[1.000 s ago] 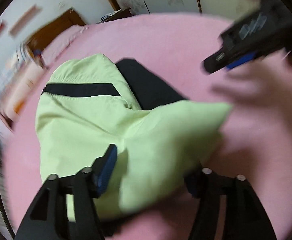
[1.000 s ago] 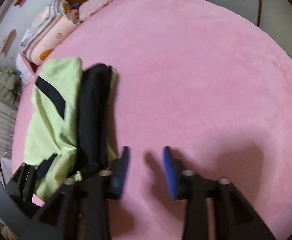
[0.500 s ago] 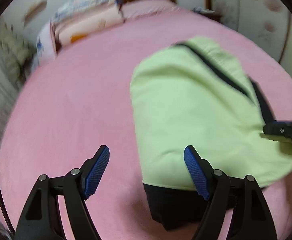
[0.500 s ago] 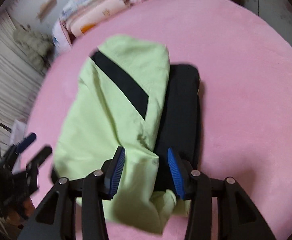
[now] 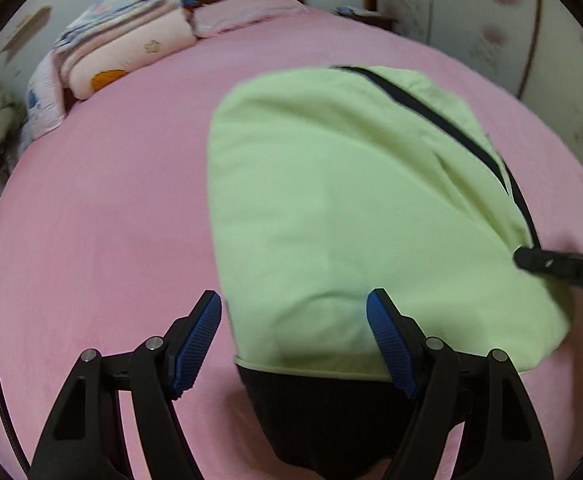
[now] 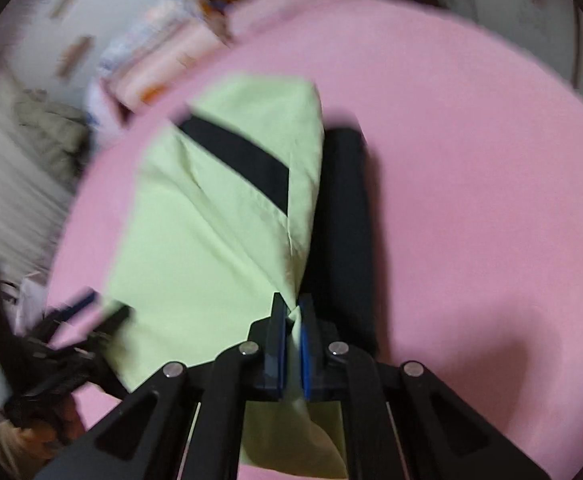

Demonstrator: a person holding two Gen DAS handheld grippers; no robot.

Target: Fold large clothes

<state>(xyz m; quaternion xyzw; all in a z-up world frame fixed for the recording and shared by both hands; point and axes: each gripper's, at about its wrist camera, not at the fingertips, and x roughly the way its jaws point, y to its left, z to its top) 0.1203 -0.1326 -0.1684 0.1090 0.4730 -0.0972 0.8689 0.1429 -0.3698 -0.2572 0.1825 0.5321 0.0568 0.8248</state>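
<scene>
bed: pink cover, bedding stacked at head | left gripper: I see it released, pads astride garment's near edge | garment: lime-green and black, folded mid-bed | right gripper: jaws just closed, clenched on a green fold

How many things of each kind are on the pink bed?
Garment: 1
Folded blankets: 1 stack
Pillow: 1
Total: 3
</scene>
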